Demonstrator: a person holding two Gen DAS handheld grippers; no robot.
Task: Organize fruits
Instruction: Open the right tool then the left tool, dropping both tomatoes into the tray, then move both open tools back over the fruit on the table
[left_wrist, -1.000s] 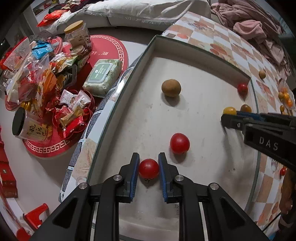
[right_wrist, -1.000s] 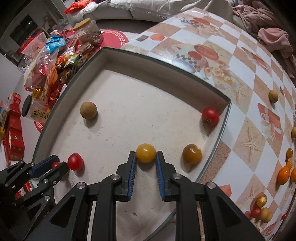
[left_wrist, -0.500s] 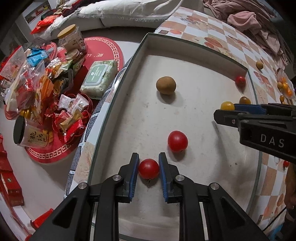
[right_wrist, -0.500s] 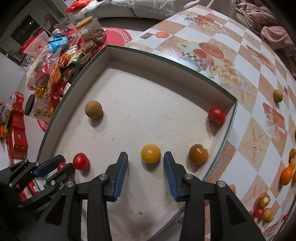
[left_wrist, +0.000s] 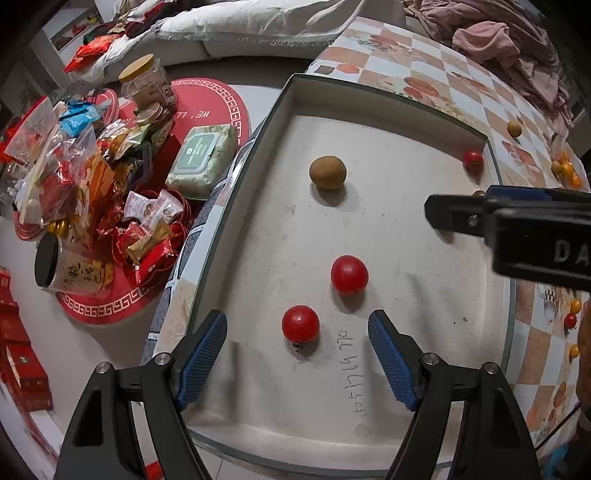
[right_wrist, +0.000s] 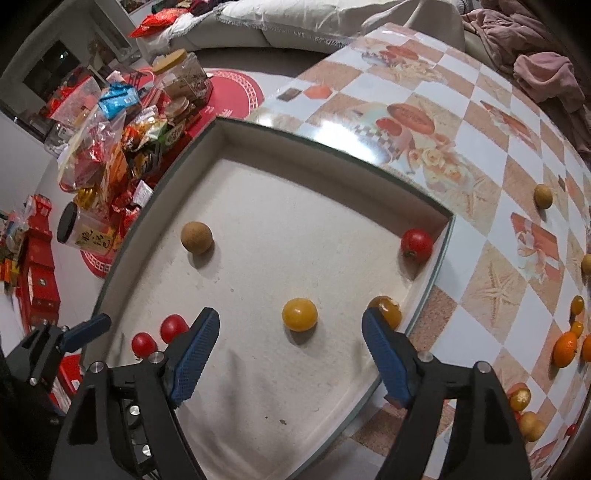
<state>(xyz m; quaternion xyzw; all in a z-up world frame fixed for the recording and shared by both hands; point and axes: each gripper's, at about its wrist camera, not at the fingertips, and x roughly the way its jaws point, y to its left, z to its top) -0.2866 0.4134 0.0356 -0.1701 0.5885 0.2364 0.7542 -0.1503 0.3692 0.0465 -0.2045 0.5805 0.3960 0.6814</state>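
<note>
A shallow white tray (left_wrist: 384, 107) (right_wrist: 325, 147) lies on the tiled table. My left gripper (left_wrist: 297, 349) is open, with a red tomato (left_wrist: 300, 323) lying free on the tray floor between its fingers. A second red tomato (left_wrist: 349, 274) lies just beyond, a brown kiwi (left_wrist: 327, 172) farther off, and a third red tomato (left_wrist: 473, 159) in the far corner. My right gripper (right_wrist: 290, 341) is open around a free yellow tomato (right_wrist: 299, 314). A brownish-orange fruit (right_wrist: 386, 309) lies by its right finger. The kiwi (right_wrist: 197, 237) and the corner tomato (right_wrist: 416, 244) also show there.
Loose small fruits (right_wrist: 565, 347) lie on the checkered tablecloth (right_wrist: 480, 184) right of the tray, one brown fruit (right_wrist: 543, 195) farther back. Snack packets and jars (left_wrist: 92, 177) are piled on red mats on the floor to the left. Clothes (left_wrist: 498, 40) lie at the far right.
Both grippers have opened. The left let go of the red tomato and the right let go of the yellow tomato; both fruits now lie on the tray. Both grippers have drawn back slightly.
</note>
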